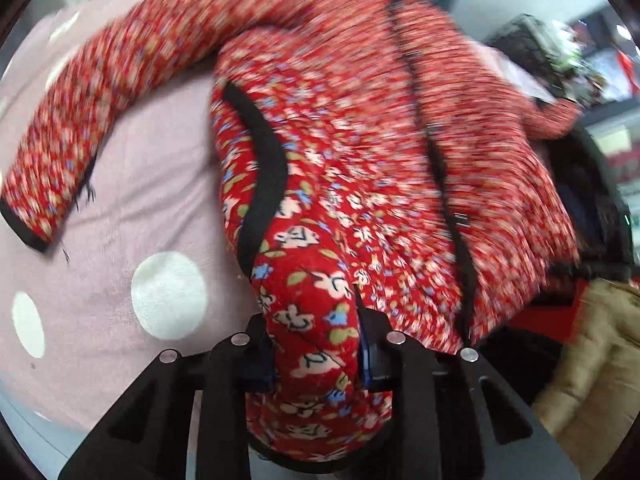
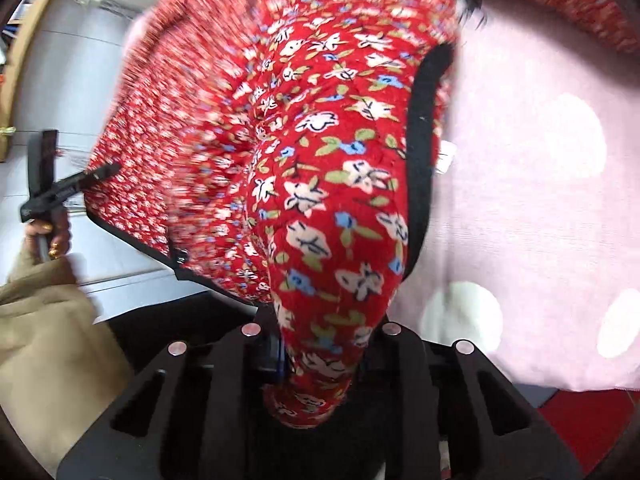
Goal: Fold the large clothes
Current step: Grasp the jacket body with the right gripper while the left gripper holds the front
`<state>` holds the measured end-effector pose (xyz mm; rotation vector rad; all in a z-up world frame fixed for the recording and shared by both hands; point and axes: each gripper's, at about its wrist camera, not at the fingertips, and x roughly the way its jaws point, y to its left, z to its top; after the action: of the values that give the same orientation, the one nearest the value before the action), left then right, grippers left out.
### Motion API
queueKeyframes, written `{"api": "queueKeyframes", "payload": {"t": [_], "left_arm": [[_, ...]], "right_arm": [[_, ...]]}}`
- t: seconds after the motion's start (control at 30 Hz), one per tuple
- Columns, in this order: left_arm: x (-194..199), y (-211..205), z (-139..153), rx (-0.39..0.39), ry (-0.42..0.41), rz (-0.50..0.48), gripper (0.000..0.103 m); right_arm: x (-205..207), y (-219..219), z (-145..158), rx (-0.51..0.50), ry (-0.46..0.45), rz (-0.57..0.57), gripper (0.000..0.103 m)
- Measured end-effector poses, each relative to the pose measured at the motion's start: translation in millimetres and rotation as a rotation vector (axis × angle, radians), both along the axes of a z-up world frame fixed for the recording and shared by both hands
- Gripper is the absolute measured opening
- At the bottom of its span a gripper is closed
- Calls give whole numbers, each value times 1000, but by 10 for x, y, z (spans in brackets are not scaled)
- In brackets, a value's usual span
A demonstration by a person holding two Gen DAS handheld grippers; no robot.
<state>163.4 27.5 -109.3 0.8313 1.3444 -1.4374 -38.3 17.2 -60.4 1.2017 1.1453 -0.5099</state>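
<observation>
Red floral jacket (image 1: 360, 184) pinched in both tongs above a pink polka-dot cloth (image 1: 132, 208)

Left tongs (image 1: 318, 354) are clamped narrowly on a bunched fold of the jacket beside its black-trimmed edge; right tongs (image 2: 320, 344) squeeze another padded fold the same way. One sleeve (image 1: 72, 152) trails across the pink cloth, which lies beneath the garment. In the right wrist view, a hand (image 2: 50, 232) in a tan sleeve shows at the left edge
</observation>
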Motion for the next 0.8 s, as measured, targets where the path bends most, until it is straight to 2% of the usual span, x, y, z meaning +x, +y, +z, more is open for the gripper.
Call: {"api": "queueKeyframes", "payload": {"t": [0.07,0.13,0.2,0.27,0.3,0.33,0.4,0.47,0.5,0.53,0.6,0.7,0.73,0.8], "left_arm": [[-66,124,250,-36,50,-37,27],[-135,230,292,-23,74,-61,27],[-203,332,191,12,77,-84,27],[-264,356,-78,55,47,-53,30],[-253,369,-239,78,22,-10,38],[-201,379,-472,120,-25,64,47],[-70,339,-710,171,-44,153,54],[38,332,-709,169,0,204,60],[87,324,-644,165,-8,208,72],[158,335,-524,146,-60,203,85],[324,358,-267,87,-207,202,91],[522,352,4,59,-326,265,91],[579,270,112,29,-344,284,91],[440,50,215,-16,-322,277,91]], "right_arm": [[-280,-47,271,-17,0,-20,22],[-516,-78,370,-7,10,-54,21],[-701,-74,310,25,25,-83,21],[-794,-54,134,71,55,-95,21],[-794,-16,-19,87,81,-102,24],[-775,2,-177,112,105,-110,34],[-719,36,-463,135,194,-100,58],[-716,18,-541,93,313,-74,58],[-753,-20,-482,90,317,-76,58],[-763,-62,-377,90,316,-87,60],[-880,-197,-79,20,330,-104,67],[-851,-434,356,-132,332,-65,70],[-755,-487,451,-159,317,-52,73],[-493,-531,608,-195,259,-12,79]]}}
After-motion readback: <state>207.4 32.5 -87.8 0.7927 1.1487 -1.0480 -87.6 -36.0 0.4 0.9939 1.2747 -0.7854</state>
